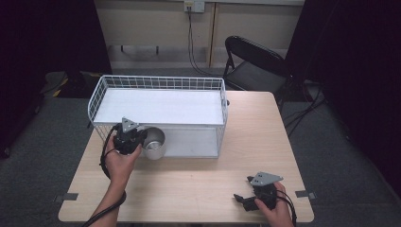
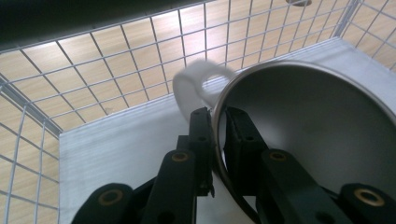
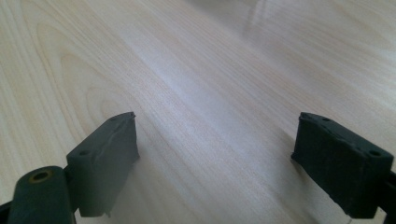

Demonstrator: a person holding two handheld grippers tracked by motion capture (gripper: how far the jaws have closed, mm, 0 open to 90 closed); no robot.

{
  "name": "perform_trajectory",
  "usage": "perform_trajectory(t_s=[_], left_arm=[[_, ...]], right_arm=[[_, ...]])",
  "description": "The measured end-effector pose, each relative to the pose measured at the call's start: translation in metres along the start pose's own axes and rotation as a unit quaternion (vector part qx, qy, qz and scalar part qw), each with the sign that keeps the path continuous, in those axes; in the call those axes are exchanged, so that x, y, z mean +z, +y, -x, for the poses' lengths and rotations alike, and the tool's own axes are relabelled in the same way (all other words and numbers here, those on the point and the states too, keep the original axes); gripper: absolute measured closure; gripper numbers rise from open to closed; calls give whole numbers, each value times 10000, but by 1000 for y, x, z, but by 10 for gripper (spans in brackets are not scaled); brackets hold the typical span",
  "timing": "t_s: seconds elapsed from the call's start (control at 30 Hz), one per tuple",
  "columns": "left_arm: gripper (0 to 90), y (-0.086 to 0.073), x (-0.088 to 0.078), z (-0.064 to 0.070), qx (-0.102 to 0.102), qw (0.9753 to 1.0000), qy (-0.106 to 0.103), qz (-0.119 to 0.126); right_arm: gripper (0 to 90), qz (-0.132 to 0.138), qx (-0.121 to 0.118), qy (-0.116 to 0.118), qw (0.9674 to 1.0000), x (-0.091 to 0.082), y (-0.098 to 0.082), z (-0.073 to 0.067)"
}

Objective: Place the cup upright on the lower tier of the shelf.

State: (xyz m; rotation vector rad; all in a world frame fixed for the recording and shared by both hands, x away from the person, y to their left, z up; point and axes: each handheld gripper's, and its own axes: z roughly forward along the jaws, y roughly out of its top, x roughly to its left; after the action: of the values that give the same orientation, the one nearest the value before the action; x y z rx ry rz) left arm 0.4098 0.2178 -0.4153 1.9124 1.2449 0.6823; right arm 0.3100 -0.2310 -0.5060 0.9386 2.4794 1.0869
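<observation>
Dark curtains flanked a wooden table (image 1: 198, 175) carrying a wire basket (image 1: 158, 82) along its far edge. At the basket's open front-left corner, the left gripper (image 1: 137, 140) pinched a steel mug (image 1: 154, 143) by its rim. Near the table's front-right corner, the right gripper (image 1: 242, 198) rested with jaws wide apart, holding nothing.

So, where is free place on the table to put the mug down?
The bare strip of table between the wire rack and the near edge, from the left gripper across to the right gripper, is free, and so is the part right of the rack. It is crowded at the rack's lower left, where the left gripper clamps the mug by its rim.
</observation>
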Motion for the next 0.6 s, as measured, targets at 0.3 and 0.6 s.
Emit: perform_trajectory(t_s=[0.3,0.6], left_arm=[[701,-1,-1,-1,-43,9999,-117,70],[531,-1,-8,1,-229,9989,-394,115]], right_arm=[[131,0,-2,-1,10000,0,0,0],[131,1,-4,0,10000,0,0,0]])
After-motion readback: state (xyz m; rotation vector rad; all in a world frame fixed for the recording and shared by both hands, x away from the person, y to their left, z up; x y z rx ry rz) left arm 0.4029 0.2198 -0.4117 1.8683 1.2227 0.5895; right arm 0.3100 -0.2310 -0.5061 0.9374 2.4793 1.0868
